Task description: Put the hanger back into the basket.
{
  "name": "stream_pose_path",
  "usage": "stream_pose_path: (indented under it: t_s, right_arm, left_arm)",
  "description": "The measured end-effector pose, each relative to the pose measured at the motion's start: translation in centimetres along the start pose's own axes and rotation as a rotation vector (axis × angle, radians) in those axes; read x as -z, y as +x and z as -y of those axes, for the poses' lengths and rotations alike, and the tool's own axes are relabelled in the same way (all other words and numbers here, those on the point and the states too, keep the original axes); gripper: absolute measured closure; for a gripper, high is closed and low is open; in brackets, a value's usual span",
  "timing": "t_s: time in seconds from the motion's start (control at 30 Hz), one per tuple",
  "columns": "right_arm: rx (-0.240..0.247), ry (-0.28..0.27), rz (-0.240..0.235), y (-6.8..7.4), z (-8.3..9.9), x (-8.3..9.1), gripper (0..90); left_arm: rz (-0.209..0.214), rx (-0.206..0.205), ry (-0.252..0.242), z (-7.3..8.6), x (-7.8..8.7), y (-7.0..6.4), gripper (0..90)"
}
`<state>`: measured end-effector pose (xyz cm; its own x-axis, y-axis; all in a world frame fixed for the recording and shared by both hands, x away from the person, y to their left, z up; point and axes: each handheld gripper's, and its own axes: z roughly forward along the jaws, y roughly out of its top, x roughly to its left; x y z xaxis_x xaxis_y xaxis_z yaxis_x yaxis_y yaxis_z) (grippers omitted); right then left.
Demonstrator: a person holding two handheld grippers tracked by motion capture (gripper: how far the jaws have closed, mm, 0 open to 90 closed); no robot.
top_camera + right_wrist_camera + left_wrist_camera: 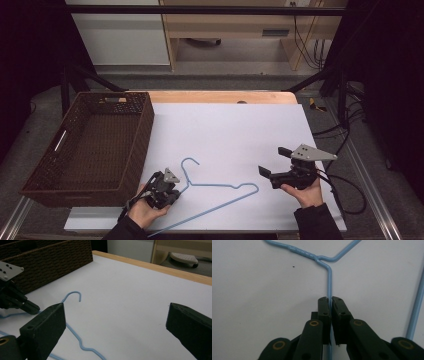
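- A light blue wire hanger (pixel 215 192) lies flat on the white worktop (pixel 235 130), near its front edge and left of the middle. Its hook points toward the back.
- The left gripper (pixel 176 191) is low on the worktop near the front left corner. In the left gripper view its jaws are pressed narrow on the wire of the hanger (pixel 329 282), just below the twisted neck.
- The right gripper (pixel 272 161) is held above the worktop toward the front right corner. Its jaws stand wide apart with nothing between them, well apart from the hanger (pixel 75 315).
- A dark brown woven basket (pixel 145 125) stands along the left edge of the worktop.
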<state>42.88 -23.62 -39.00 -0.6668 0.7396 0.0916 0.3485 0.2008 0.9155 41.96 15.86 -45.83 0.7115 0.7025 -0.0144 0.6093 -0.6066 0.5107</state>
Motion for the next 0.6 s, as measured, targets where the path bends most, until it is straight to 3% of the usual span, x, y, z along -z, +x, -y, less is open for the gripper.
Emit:
stream_pose_path:
  t_s: [0.6]
  right_arm:
    - [0.017, 0.029, -0.028, 0.8, 0.0, -1.2, 3.7]
  left_arm:
    - [-0.017, -0.005, 0.021, -0.3, 0.1, -0.3, 87.1]
